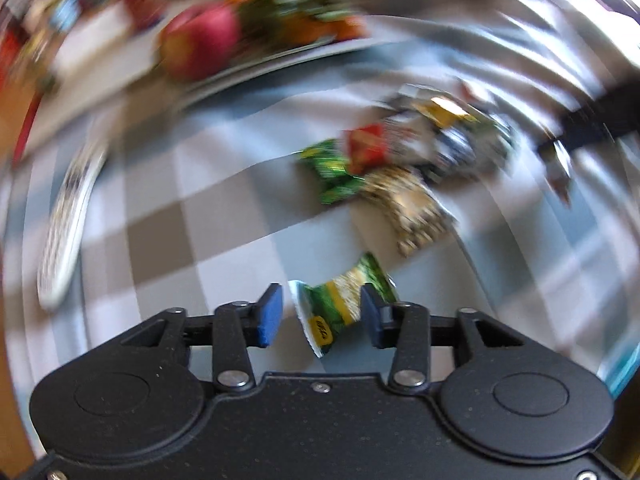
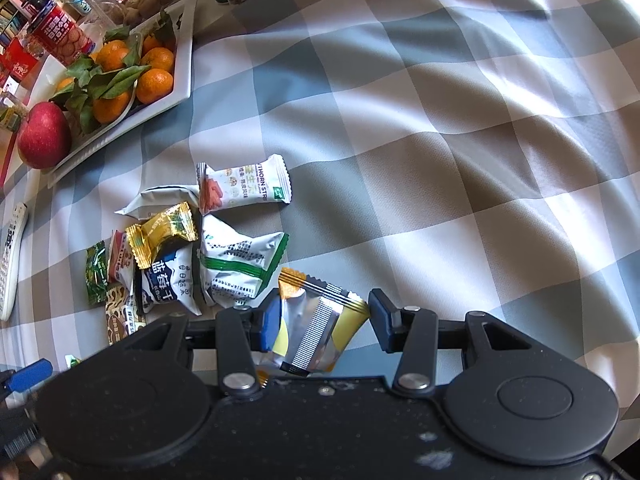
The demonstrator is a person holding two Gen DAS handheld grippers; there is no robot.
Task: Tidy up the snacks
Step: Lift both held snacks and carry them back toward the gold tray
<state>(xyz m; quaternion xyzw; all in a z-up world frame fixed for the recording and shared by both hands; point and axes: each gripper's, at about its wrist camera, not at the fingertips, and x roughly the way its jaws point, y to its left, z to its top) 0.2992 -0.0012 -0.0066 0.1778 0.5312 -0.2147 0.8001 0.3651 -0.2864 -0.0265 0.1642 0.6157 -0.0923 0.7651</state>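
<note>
In the left wrist view, which is blurred, a small green and yellow snack packet (image 1: 340,312) lies between the blue pads of my left gripper (image 1: 322,318). The right pad is against it and the left pad stands clear of it, so the jaws are open. Beyond it, a pile of snack packets (image 1: 400,160) lies on the checked cloth. In the right wrist view my right gripper (image 2: 324,320) is shut on a silver and yellow packet (image 2: 316,324) with a barcode. It is just right of the snack pile (image 2: 192,256).
A white tray (image 2: 184,76) with tangerines and leaves stands at the far left, with a red apple (image 2: 42,136) at its near end. A white remote (image 2: 10,264) lies at the left edge. A red tin (image 2: 60,34) and jars stand behind. The checked cloth (image 2: 460,140) spreads out to the right.
</note>
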